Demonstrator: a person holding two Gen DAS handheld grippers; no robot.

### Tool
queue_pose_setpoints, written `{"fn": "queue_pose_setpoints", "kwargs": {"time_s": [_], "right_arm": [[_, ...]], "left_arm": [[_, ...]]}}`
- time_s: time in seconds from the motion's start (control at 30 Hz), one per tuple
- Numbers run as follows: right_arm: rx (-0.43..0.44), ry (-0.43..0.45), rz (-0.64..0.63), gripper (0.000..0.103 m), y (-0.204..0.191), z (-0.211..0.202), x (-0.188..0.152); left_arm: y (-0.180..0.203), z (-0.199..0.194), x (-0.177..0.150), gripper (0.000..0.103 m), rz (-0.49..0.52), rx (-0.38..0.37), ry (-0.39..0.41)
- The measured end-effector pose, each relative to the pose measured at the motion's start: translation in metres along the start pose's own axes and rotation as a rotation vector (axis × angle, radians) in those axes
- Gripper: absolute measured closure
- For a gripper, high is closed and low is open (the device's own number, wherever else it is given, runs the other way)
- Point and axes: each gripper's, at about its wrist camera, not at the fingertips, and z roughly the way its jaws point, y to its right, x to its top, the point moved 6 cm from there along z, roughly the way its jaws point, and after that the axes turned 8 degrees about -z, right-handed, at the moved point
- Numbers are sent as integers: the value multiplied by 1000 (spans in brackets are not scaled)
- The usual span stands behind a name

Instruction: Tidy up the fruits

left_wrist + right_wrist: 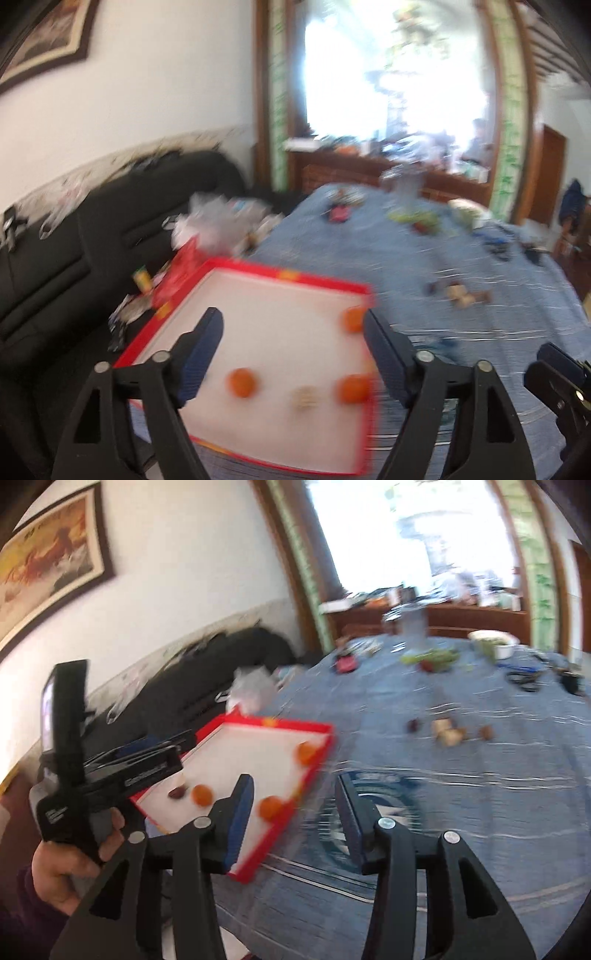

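A red-rimmed white tray (284,275) lies on the blue tablecloth at the table's left edge. It holds three orange fruits, one on the left (242,383), one at the near right (352,387), one at the far right corner (354,319), and a pale small item (306,397). My left gripper (293,332) is open and empty above the tray. The tray (317,726) with its oranges (201,795) and a dark fruit (176,793) shows in the right wrist view. My right gripper (295,794) is open and empty over the tray's right edge.
Loose small fruits and pale pieces (448,731) lie mid-table. Green produce (432,659), a white bowl (495,642), a red item (345,663) and dark cables (524,675) sit at the far side. A black sofa (74,236) with clutter stands left of the table.
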Motion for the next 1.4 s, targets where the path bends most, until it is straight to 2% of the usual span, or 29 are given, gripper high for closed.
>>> {"fn": "queue_pose_setpoints", "kwargs": {"time_s": [0.13,0.23,0.3,0.47,0.53,0.63,0.73,0.9,1.0,1.17,1.4], "right_arm": [[-104,63,21,52,32,-52,4],[-168,113,40,42,54,-91,5],[-203,141,60,41,68,-112,7],[-283,208,144,40,108,-160,3],[-311,229,174,36,122,-174,-2],[-343,249,206,34,143,-189,-10],[-342,250,251,34,161,-194,-15],[-346,239,294,34,190,-194,-20],[-340,203,299,34,200,-177,-21],[-324,130,298,34,207,-138,-22],[-235,8,292,34,205,-62,-15]], "left_arm": [[59,-32,-1,21,85,-112,30],[86,-51,-1,19,117,-171,48],[102,-64,-2,16,142,-208,62],[129,-88,-5,11,203,-257,100],[135,-94,-8,9,222,-273,106],[144,-101,-14,8,268,-290,107],[144,-104,-17,5,299,-275,126],[121,-88,-15,2,278,-211,122],[106,-65,-12,2,245,-171,94],[102,-25,-25,2,229,-156,-8],[87,13,-45,2,226,-107,-95]]}}
